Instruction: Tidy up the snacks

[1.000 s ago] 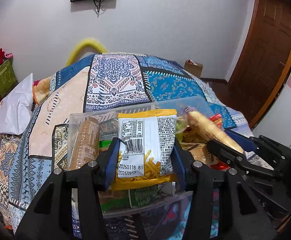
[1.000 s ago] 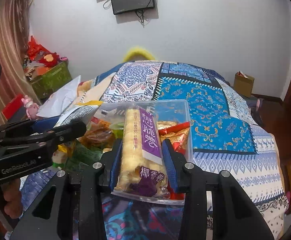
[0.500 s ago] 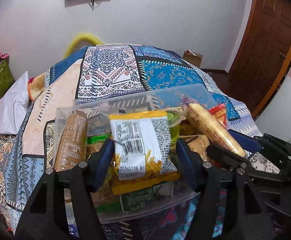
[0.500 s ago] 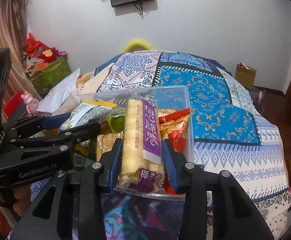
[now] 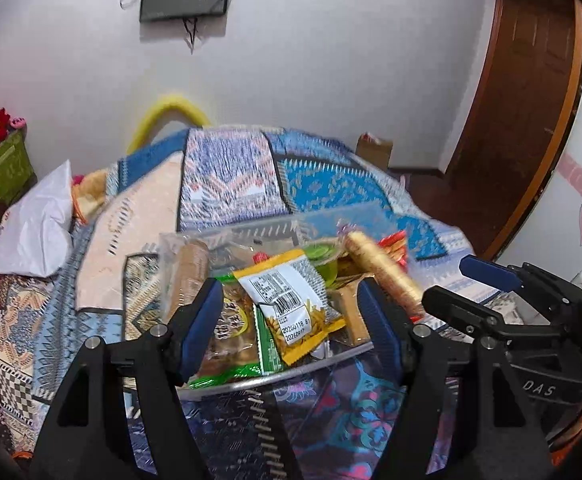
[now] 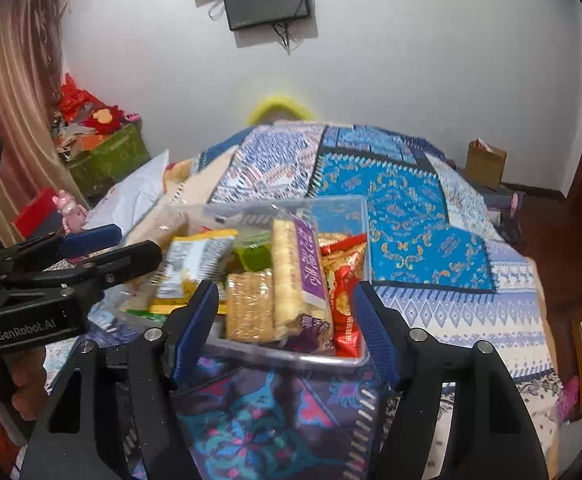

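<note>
A clear plastic bin (image 5: 251,228) full of snacks sits on the patterned bedspread; it also shows in the right wrist view (image 6: 343,204). A yellow-and-white snack packet (image 5: 291,300) lies on top of the pile. My left gripper (image 5: 291,320) is open just in front of it, empty. A long roll of biscuits with a purple label (image 6: 295,276) lies in the bin, and my right gripper (image 6: 283,320) is open around its near end, empty. The right gripper shows in the left wrist view (image 5: 487,280), and the left gripper shows in the right wrist view (image 6: 103,244).
The bin also holds a brown biscuit roll (image 5: 187,268), a green jelly cup (image 5: 323,256) and red packets (image 6: 347,280). A white bag (image 5: 35,232) lies on the bed's left. A green box (image 6: 107,156) stands left, a cardboard box (image 6: 485,160) by the wall, a door (image 5: 531,100) right.
Both grippers have opened and let go: the yellow-and-white packet and the purple-labelled roll now lie in the bin. Both grippers have drawn back a little.
</note>
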Action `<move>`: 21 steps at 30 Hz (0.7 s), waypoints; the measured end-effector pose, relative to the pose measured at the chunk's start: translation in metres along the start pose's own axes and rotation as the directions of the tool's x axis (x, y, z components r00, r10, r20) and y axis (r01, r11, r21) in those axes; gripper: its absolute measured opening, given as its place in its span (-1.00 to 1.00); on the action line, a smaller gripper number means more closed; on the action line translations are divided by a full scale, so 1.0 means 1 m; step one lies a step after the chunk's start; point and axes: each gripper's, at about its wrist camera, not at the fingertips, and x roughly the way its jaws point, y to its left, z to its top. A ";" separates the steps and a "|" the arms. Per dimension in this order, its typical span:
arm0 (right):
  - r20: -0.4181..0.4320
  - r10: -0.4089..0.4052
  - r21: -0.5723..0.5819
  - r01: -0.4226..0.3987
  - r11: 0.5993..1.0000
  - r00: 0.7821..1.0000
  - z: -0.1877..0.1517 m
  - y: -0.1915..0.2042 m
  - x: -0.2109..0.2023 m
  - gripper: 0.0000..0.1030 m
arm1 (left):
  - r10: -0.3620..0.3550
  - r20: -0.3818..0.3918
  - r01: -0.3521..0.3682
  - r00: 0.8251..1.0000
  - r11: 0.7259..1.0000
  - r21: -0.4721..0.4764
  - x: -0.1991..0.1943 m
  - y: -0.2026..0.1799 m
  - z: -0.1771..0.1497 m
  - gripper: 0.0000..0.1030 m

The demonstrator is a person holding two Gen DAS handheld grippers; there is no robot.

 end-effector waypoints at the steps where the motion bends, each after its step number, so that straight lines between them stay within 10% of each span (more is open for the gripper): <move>1: 0.017 0.003 -0.003 -0.003 1.000 1.000 0.002 0.002 -0.009 0.28 | -0.002 0.022 0.002 1.000 1.000 0.000 -0.012 -0.001 0.001 0.34; 10: 0.207 0.017 -0.015 -0.014 1.000 0.978 0.012 0.025 -0.098 0.49 | 0.010 0.227 -0.018 0.974 0.999 0.033 -0.118 -0.018 0.001 0.35; 21: 0.384 0.006 -0.045 0.013 0.999 0.923 0.000 0.052 -0.168 0.76 | 0.015 0.417 -0.039 0.909 0.998 0.050 -0.212 -0.035 -0.027 0.81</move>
